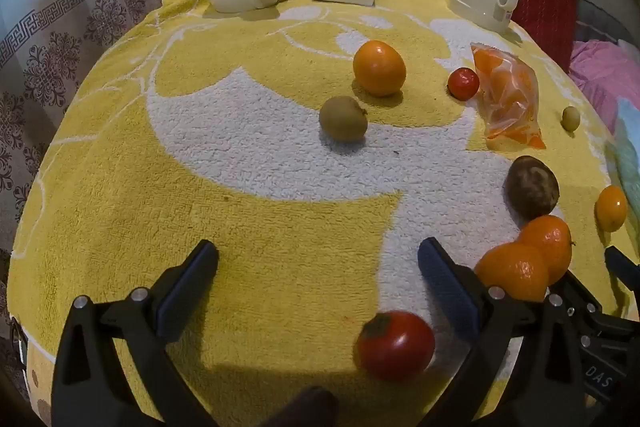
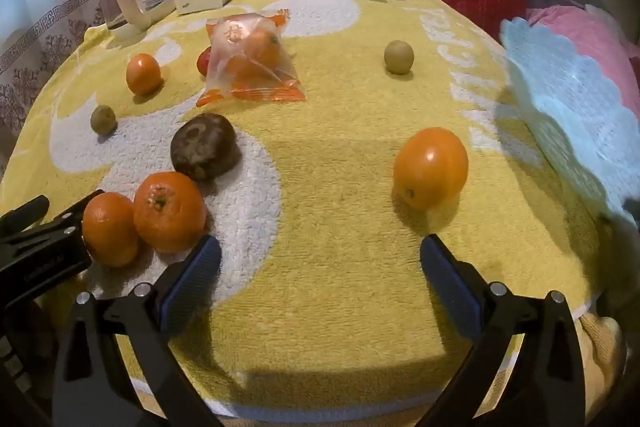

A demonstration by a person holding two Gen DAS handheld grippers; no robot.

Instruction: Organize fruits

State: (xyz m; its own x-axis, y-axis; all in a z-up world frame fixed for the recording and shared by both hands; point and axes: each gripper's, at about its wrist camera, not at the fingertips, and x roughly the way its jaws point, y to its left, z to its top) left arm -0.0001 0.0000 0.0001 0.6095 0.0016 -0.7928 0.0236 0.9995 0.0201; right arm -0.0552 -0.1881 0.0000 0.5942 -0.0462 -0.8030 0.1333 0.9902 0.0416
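Fruits are scattered over the towel-covered surface (image 1: pixel 120 167); a red tomato (image 1: pixel 395 344) lies between the left gripper (image 1: pixel 318 263)'s spread, empty fingers. The right gripper (image 2: pixel 320 259) is likewise held open.

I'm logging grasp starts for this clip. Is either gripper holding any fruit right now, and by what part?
Nothing is held. The left gripper and right gripper are both open over the towel; the red tomato lies untouched between the left fingers.
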